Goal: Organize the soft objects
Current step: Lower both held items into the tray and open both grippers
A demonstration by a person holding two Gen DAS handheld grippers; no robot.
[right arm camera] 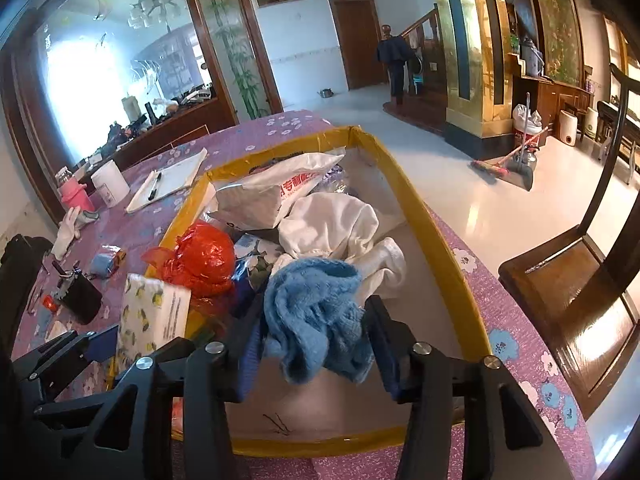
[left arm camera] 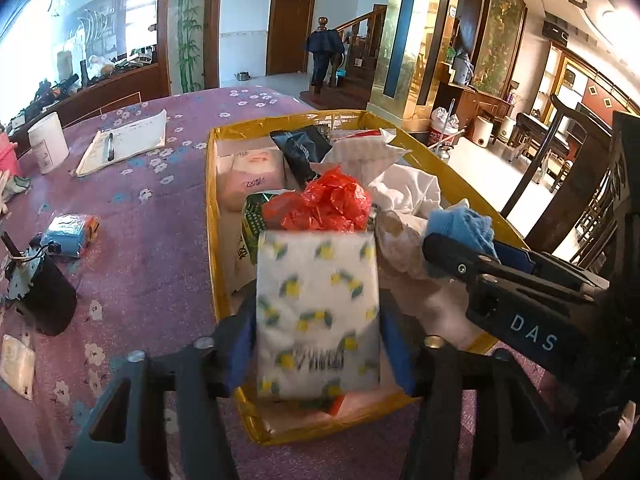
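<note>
A yellow-rimmed cardboard box [left arm camera: 212, 216] [right arm camera: 440, 240] on the purple flowered tablecloth holds soft things: a red plastic bag [left arm camera: 328, 200] [right arm camera: 200, 260], white cloth [left arm camera: 404, 192] [right arm camera: 332, 224], a pink tissue pack [left arm camera: 252, 180] and a white printed bag [right arm camera: 272, 196]. My left gripper [left arm camera: 318, 320] is shut on a white tissue pack with yellow flowers [left arm camera: 318, 312] [right arm camera: 152, 320], held over the box's near end. My right gripper [right arm camera: 316, 320] is shut on a blue knitted cloth [right arm camera: 312, 312] [left arm camera: 464, 220], held above the box's right side.
On the table to the left lie a blue wrapped pack [left arm camera: 72, 232], a black cup [left arm camera: 48, 296], a white cup [left arm camera: 48, 142], a notepad with a pen [left arm camera: 124, 144] and a pink bottle [right arm camera: 74, 196]. A wooden chair [right arm camera: 568, 292] stands at the right.
</note>
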